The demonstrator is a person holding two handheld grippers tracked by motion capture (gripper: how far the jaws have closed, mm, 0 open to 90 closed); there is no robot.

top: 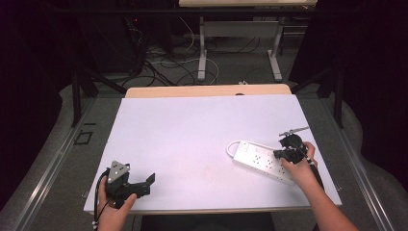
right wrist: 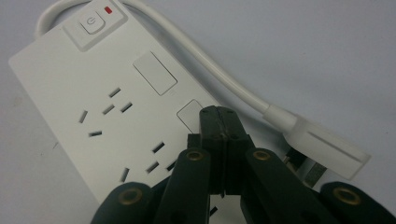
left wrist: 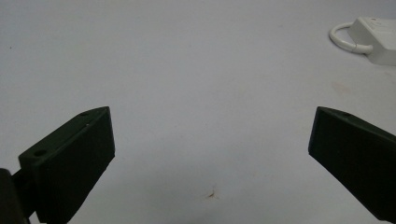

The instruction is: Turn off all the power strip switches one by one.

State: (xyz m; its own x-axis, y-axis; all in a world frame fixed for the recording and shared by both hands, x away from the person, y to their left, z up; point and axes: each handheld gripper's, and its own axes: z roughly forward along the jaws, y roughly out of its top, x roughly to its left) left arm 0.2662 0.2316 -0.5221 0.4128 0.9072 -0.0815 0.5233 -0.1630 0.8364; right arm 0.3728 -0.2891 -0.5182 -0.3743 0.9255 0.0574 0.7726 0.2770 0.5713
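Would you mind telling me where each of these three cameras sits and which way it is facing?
High view: above the person's side, looking forward and down on the white table; both forearms enter from below, holding the left gripper and right gripper.
Left gripper view: rides the left gripper, looking across the bare tabletop between wide-open fingers.
Right gripper view: rides the right gripper, looking down at the power strip past closed fingers.
Shared: all three show the power strip.

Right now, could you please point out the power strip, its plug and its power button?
power strip point(right wrist: 70, 88), right gripper view, on its flat white top.
plug point(right wrist: 322, 144), right gripper view, on its white body.
power button point(right wrist: 92, 22), right gripper view, on the button's middle.
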